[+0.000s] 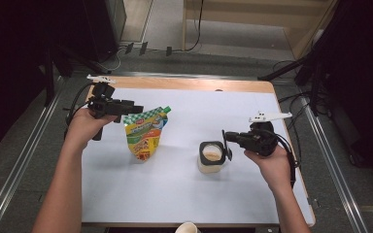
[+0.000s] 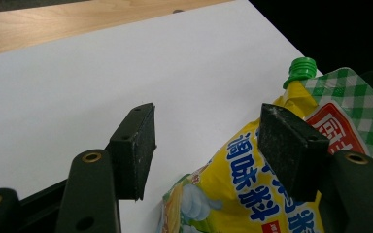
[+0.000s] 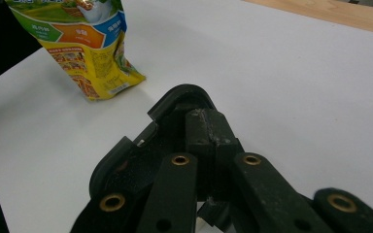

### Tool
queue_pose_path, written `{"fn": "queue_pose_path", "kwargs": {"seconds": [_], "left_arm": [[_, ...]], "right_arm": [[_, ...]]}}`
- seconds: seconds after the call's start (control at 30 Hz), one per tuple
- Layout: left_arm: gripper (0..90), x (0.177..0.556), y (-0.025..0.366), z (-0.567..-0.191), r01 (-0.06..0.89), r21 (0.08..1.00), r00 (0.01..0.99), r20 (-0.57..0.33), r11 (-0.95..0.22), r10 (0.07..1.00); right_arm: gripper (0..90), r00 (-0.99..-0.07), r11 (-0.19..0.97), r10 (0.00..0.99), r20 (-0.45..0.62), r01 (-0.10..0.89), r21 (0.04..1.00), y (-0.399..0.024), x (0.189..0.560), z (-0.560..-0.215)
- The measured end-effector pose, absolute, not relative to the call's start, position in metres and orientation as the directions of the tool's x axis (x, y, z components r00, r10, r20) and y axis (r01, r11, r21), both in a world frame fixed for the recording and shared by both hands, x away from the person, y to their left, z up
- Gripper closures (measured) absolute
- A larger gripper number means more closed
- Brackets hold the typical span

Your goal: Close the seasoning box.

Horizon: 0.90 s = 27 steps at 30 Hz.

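Holding your left gripper [image 1: 135,108] at the seasoning pouch [image 1: 145,132], its jaws stand apart, one pad against the pouch's top. Your right gripper [image 1: 229,143] is clamped on a black lid [image 1: 227,144] just beside the open jar [image 1: 211,156] on the desk [image 1: 175,194]

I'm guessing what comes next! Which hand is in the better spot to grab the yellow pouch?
Probably the left. The left gripper is right at the pouch top, with its jaws open. The right gripper is busy, shut on a black lid beside the jar.
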<state>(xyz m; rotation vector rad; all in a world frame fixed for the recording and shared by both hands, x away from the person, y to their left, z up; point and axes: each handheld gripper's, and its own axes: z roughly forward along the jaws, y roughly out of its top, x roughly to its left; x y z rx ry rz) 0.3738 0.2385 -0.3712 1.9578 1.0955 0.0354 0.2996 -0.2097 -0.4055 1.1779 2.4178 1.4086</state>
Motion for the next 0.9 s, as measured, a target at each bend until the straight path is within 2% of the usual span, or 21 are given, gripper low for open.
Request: {"fn": "queue_pose_path", "kwargs": {"seconds": [0.53,0.9], "left_arm": [[39.5,0.374,0.238,-0.373,0.684,0.691,0.61,-0.365,-0.235,0.703],[39.3,0.375,0.238,-0.376,0.689,0.685,0.609,-0.368,-0.238,0.703]], "right_arm": [[90.0,-0.725,0.301,0.635,0.266,0.549,0.78,-0.191,0.298,-0.414],[90.0,-0.778,0.403,0.581,0.237,0.529,0.746,-0.166,0.297,-0.435]]}}
